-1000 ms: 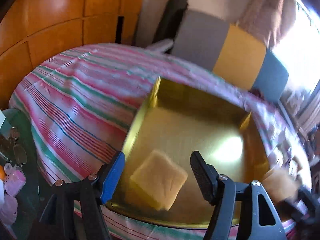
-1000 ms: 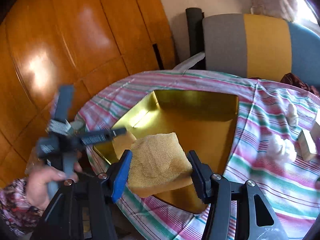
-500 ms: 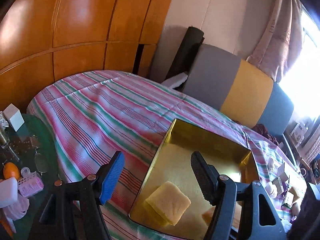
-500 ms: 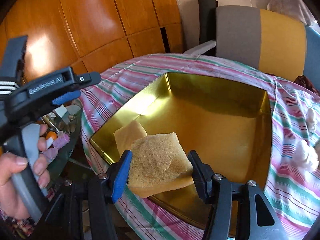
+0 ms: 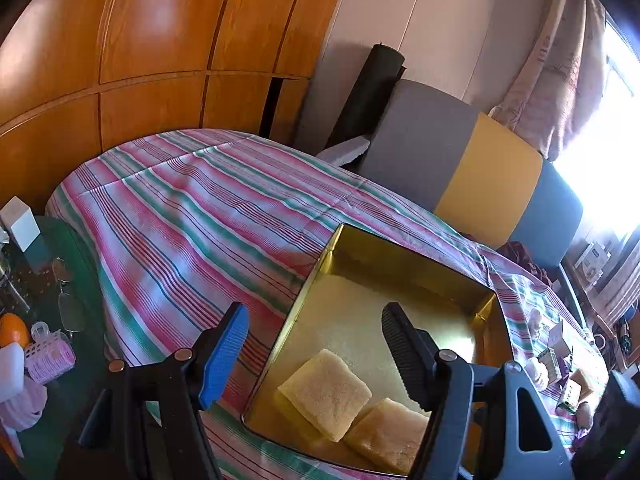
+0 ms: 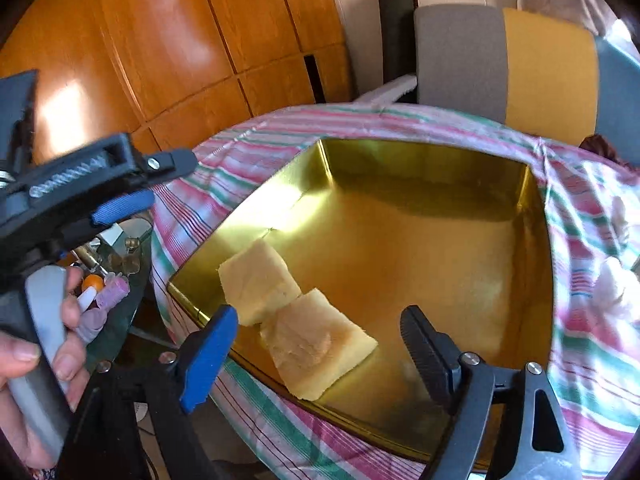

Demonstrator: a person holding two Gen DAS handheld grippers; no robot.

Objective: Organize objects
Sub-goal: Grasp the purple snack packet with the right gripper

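Striped cloth (image 5: 192,216) in pink, green and white covers the table, with wood panelling behind. On it sits a gold tray (image 6: 420,160), its near edge close to the table's edge. Two yellow sponges (image 6: 256,280) (image 6: 316,340) lie touching in the tray's near corner; most of its floor is bare. Left gripper (image 5: 314,340) and right gripper (image 6: 316,344) both hover with jaws spread, holding nothing.

Black gripper (image 6: 320,344) (one blue pad)
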